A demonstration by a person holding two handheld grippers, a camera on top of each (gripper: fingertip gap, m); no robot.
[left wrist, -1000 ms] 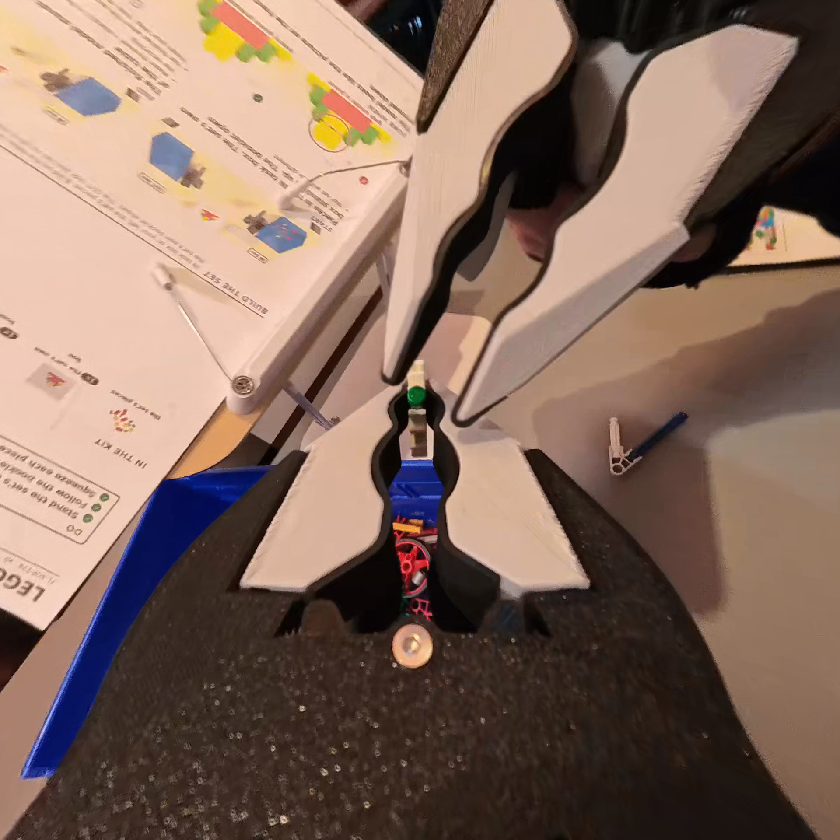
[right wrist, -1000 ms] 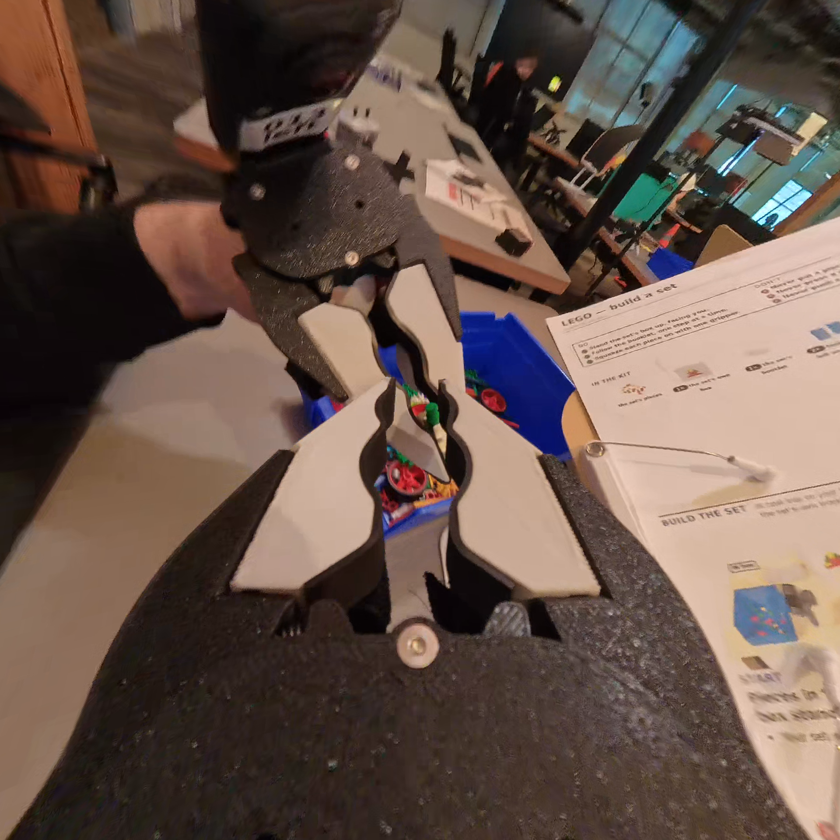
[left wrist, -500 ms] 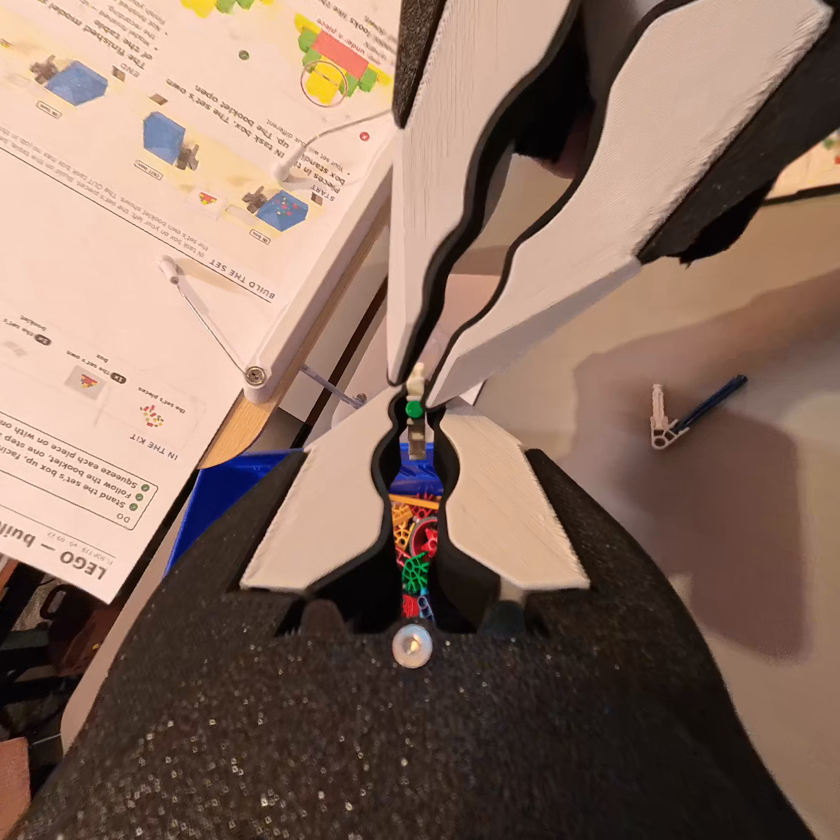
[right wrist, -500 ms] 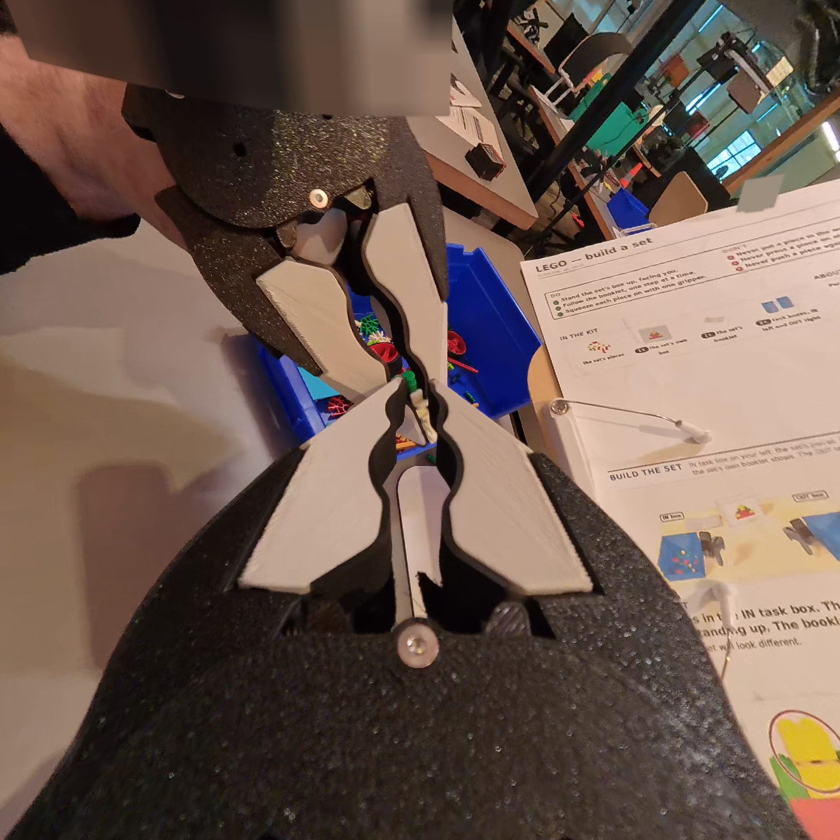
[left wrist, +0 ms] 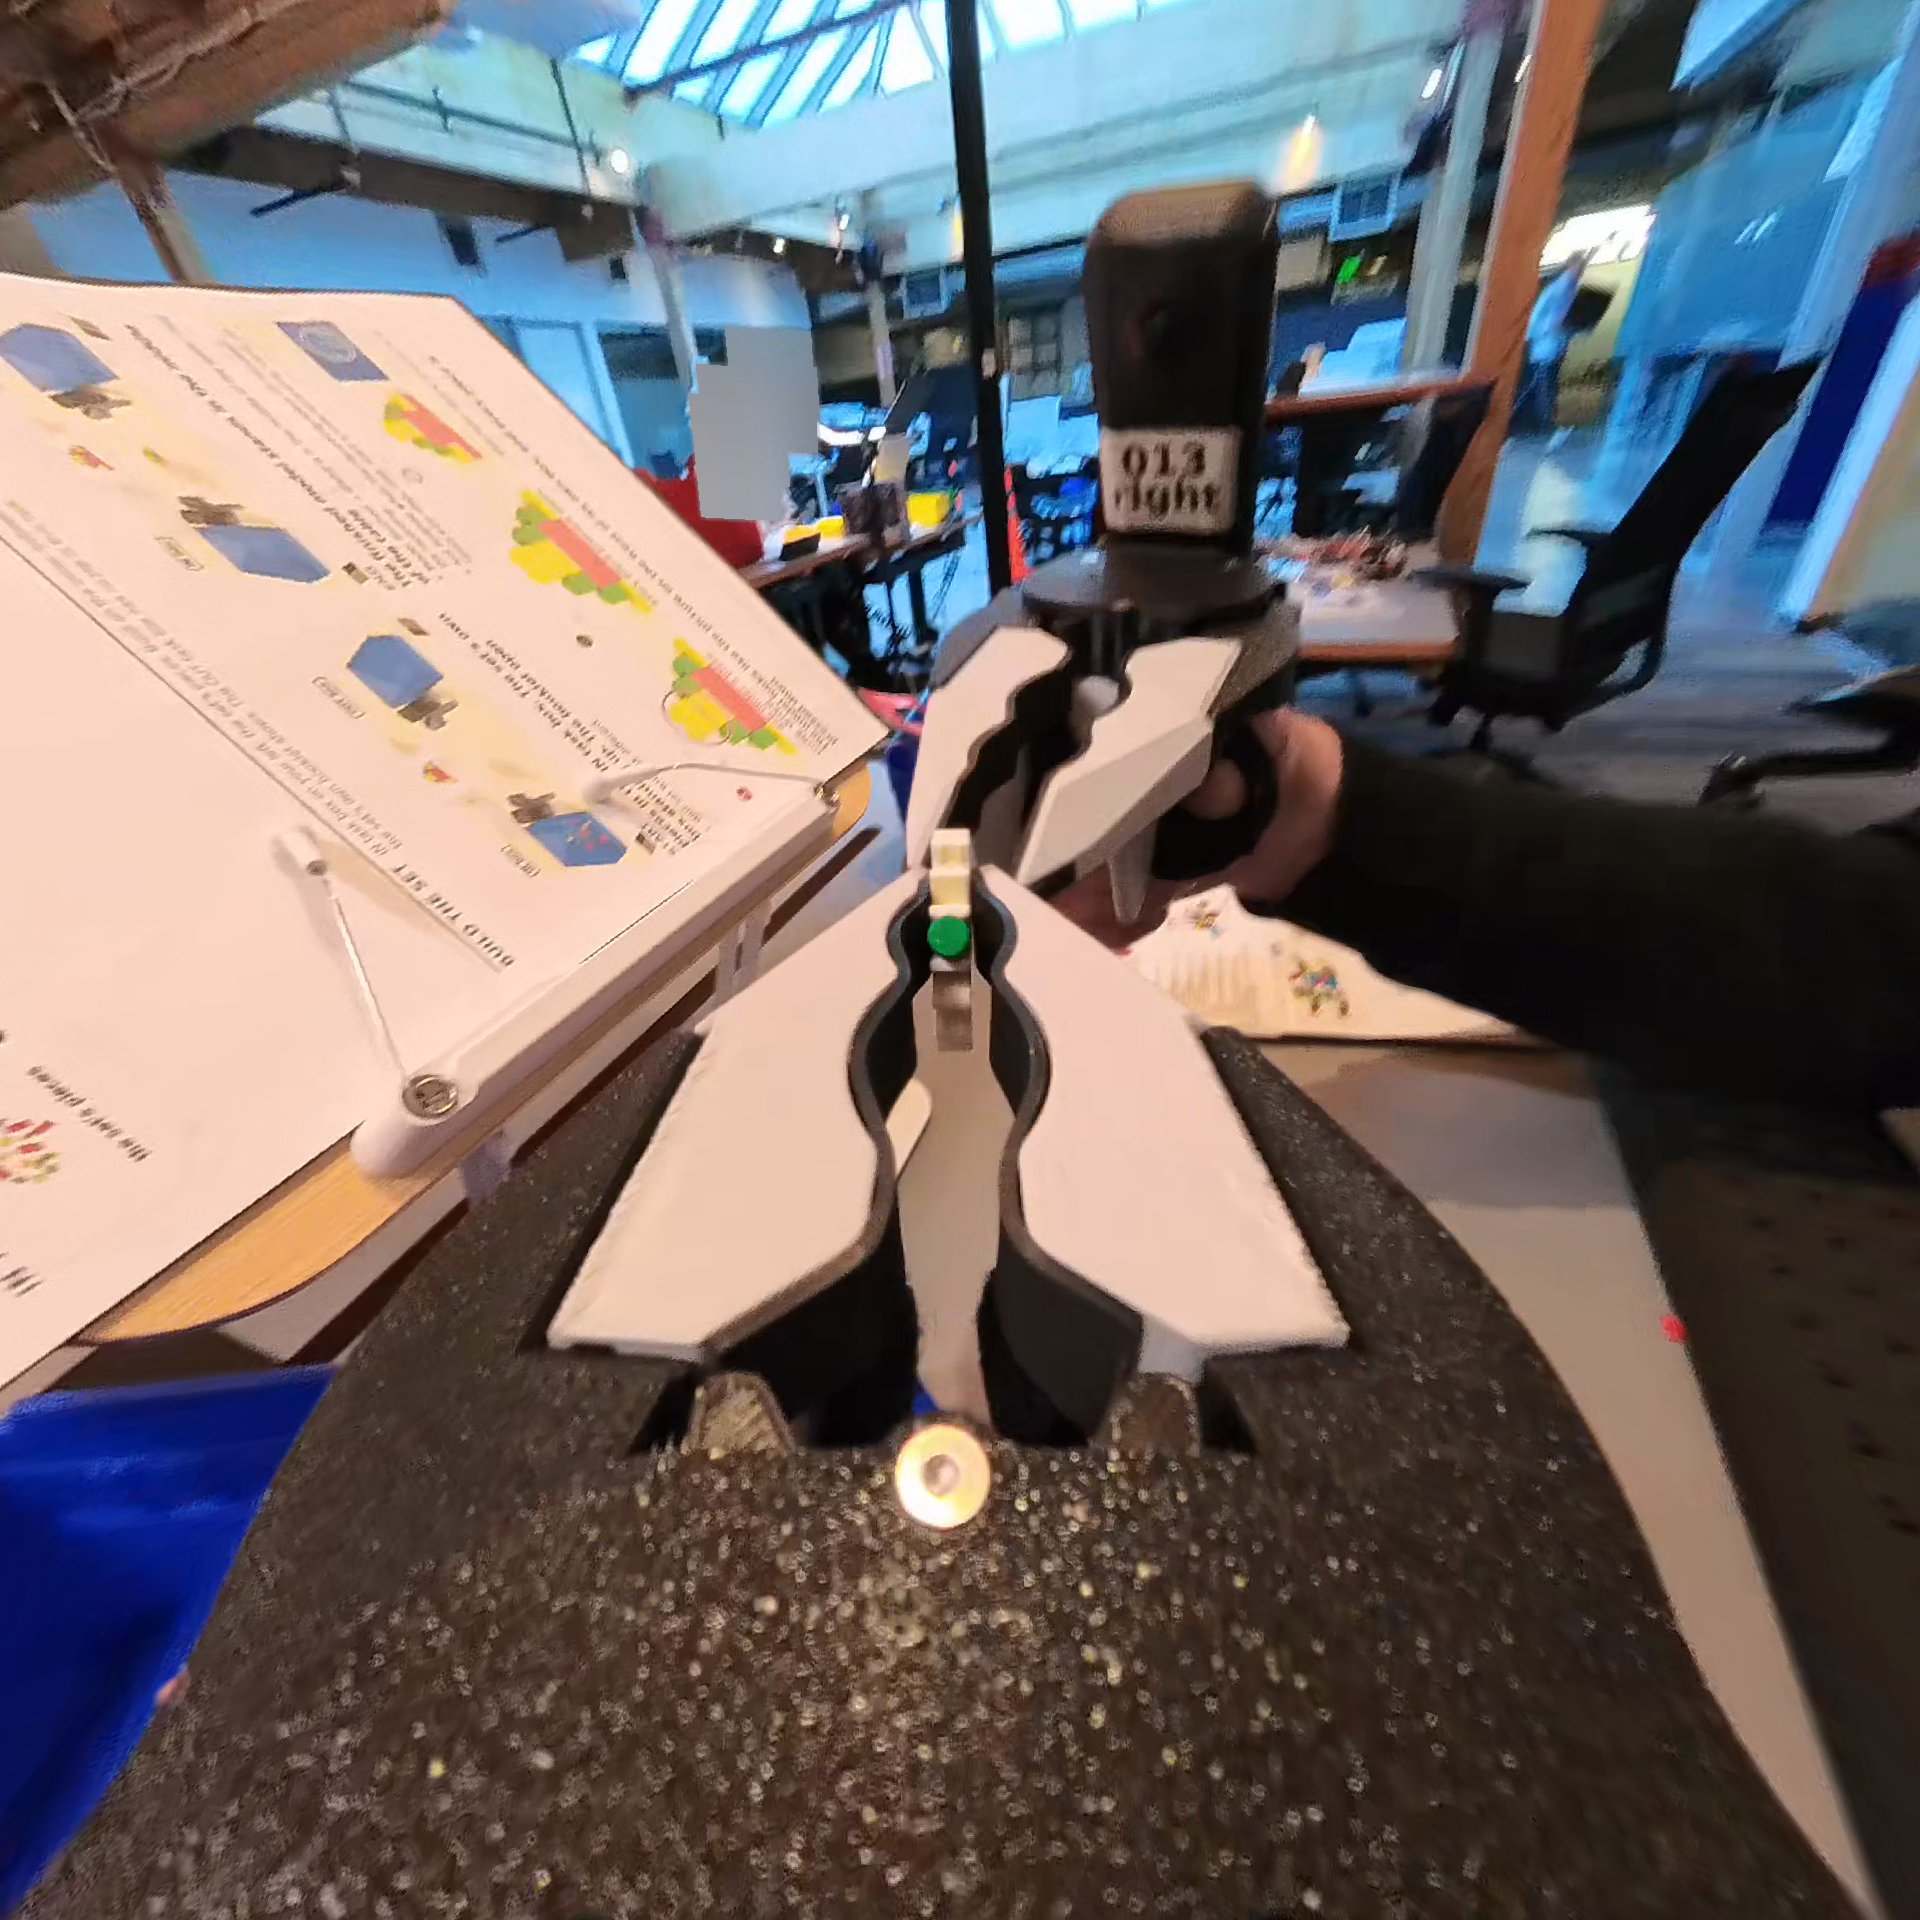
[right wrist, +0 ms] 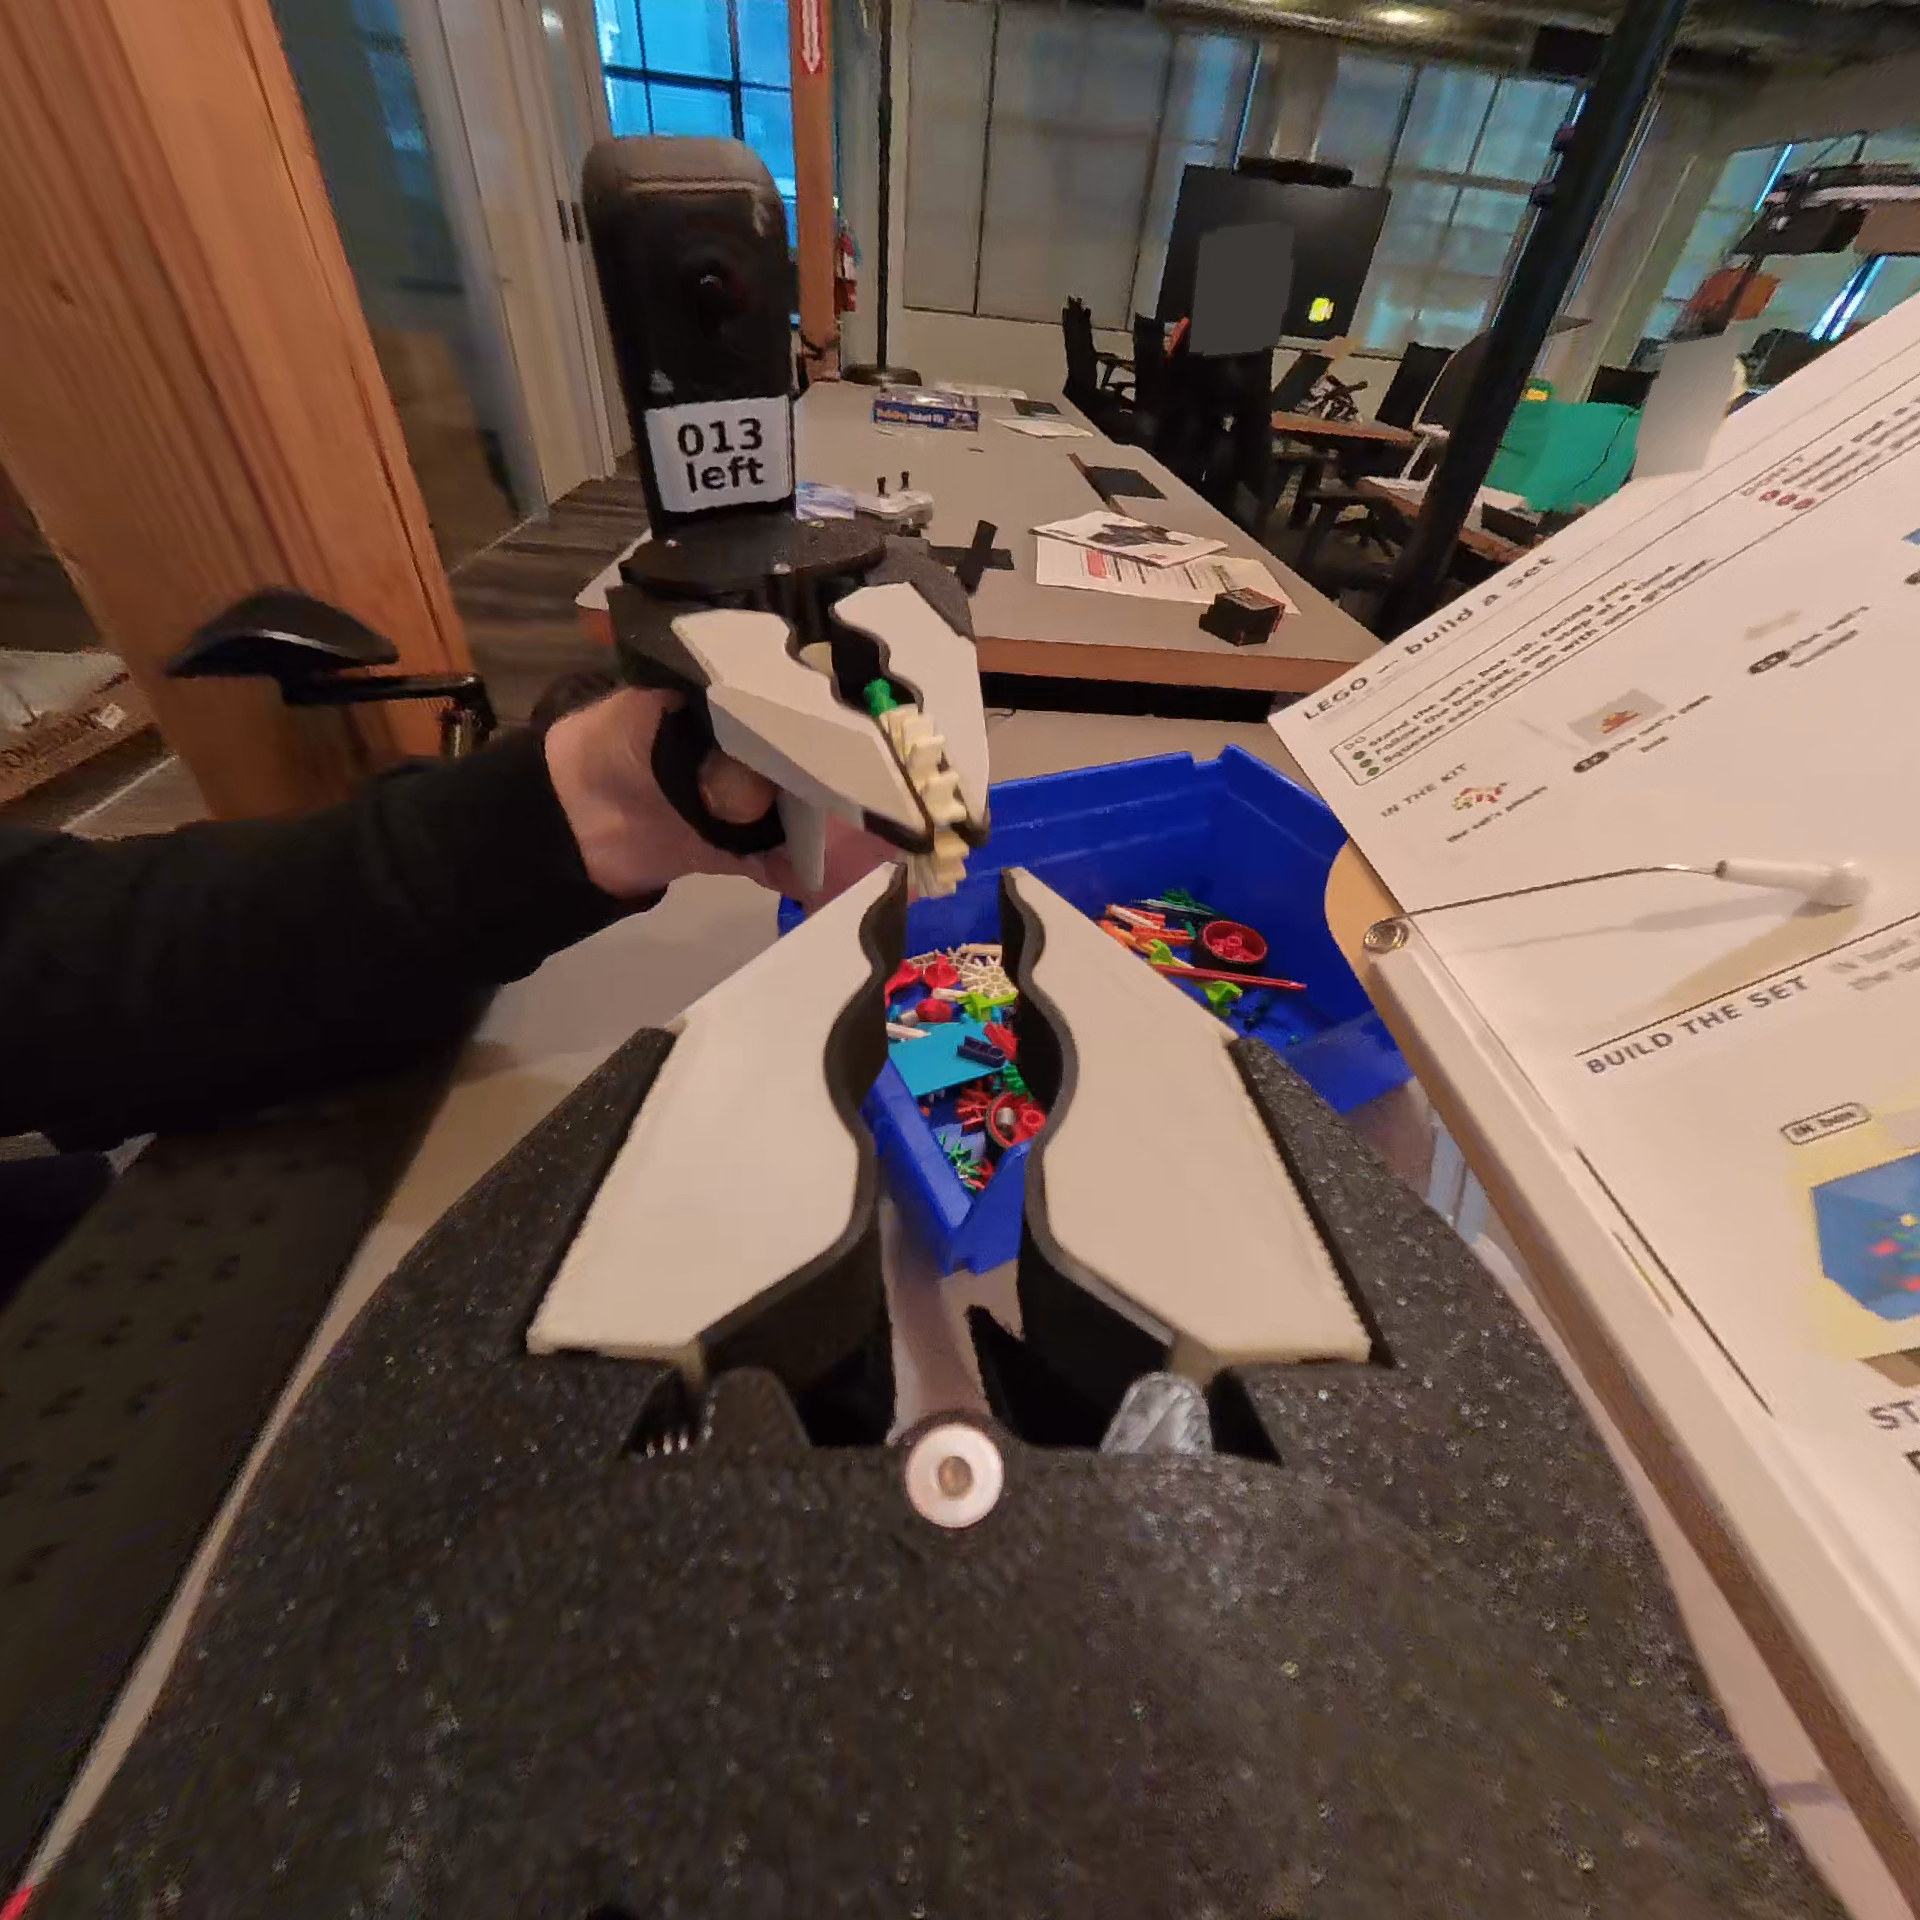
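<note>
The left tongs [left wrist: 951, 883] are closed on a slim cream beam [left wrist: 950, 868] with a green pin [left wrist: 947, 935] through it; in the left wrist view the beam's long axis runs along the fingers, and its far end sticks out just past the tips toward the right tongs [left wrist: 971, 868]. In the right wrist view the same beam [right wrist: 933, 790] slants down and slightly right, the green pin [right wrist: 881, 694] at its upper end inside the fingers, its lower end poking out below the tips. How far the beam reaches back between the fingers is hidden. The right tongs [right wrist: 951, 883] stand open with nothing between them, their tips just below the beam's free end; whether they touch it cannot be told. Below and beyond them a blue bin [right wrist: 1247, 821] of small mixed coloured parts sits on the tabletop [right wrist: 582, 997], partly covered by the fingers. Beside it a printed sheet [right wrist: 1621, 790] leans on a tilted stand [left wrist: 582, 1029], cut off at the frame edge. A folded leaflet [left wrist: 1268, 977] lies past the tongs, half hidden by a dark sleeve [left wrist: 1621, 914]. The room behind is blurred.
</note>
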